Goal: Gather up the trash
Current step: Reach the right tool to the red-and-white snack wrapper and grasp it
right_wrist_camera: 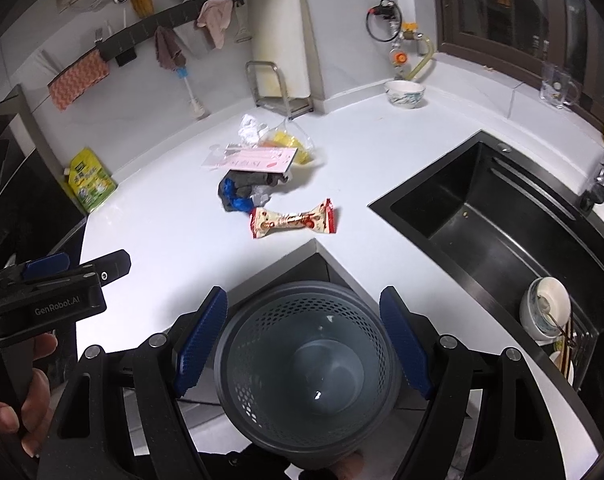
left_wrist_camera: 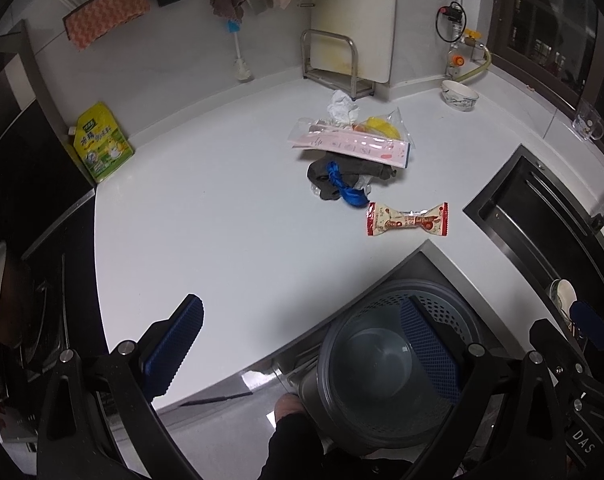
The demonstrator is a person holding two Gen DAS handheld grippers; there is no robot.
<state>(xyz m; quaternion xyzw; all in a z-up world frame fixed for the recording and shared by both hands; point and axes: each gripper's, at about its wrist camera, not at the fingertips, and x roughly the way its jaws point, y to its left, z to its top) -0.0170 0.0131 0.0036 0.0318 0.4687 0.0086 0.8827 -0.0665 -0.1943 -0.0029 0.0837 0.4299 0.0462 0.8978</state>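
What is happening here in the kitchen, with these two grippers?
A person holds two grippers above a white counter, collecting trash. Both the left gripper and the right gripper are open and hold nothing. The grey bin below the counter edge looks empty. The trash, a snack wrapper and a pile behind it, lies untouched on the counter.

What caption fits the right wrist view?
Open right tool above an empty bin, trash pile waiting on the counter.
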